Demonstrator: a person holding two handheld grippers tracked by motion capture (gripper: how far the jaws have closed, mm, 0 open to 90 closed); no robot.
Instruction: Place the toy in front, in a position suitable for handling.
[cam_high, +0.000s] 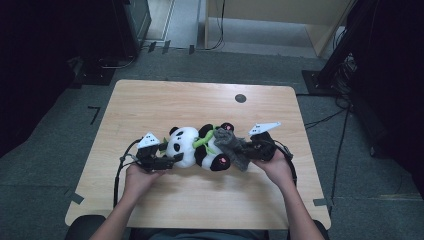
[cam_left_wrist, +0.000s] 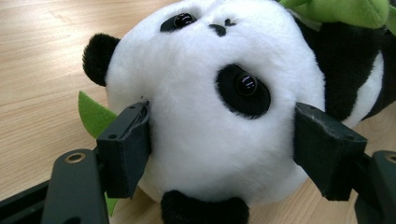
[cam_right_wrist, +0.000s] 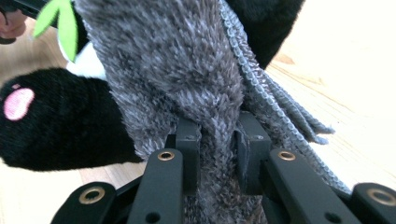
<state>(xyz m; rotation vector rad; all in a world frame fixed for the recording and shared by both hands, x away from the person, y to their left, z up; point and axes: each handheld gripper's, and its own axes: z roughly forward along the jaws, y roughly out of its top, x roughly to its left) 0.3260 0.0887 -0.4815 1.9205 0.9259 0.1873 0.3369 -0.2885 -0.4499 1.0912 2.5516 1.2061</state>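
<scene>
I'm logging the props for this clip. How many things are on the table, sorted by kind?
Plush pandas: 1, the panda, head between the left claw's pads
Grey fuzzy cloths: 1, the cloth, pinched by the right claw
Claws: 2
Total: 4

I count one toy panda (cam_high: 192, 145) lying on my one wooden tabletop (cam_high: 200, 195), and one grey fuzzy cloth (cam_high: 232, 145) draped over its legs. I have two claws here, my left claw (cam_high: 172, 159) and my right claw (cam_high: 247, 150), one in each of my two hands. On the panda I can count two eyes, two pink-soled paws and one green leafy sprig (cam_high: 201, 141).
</scene>
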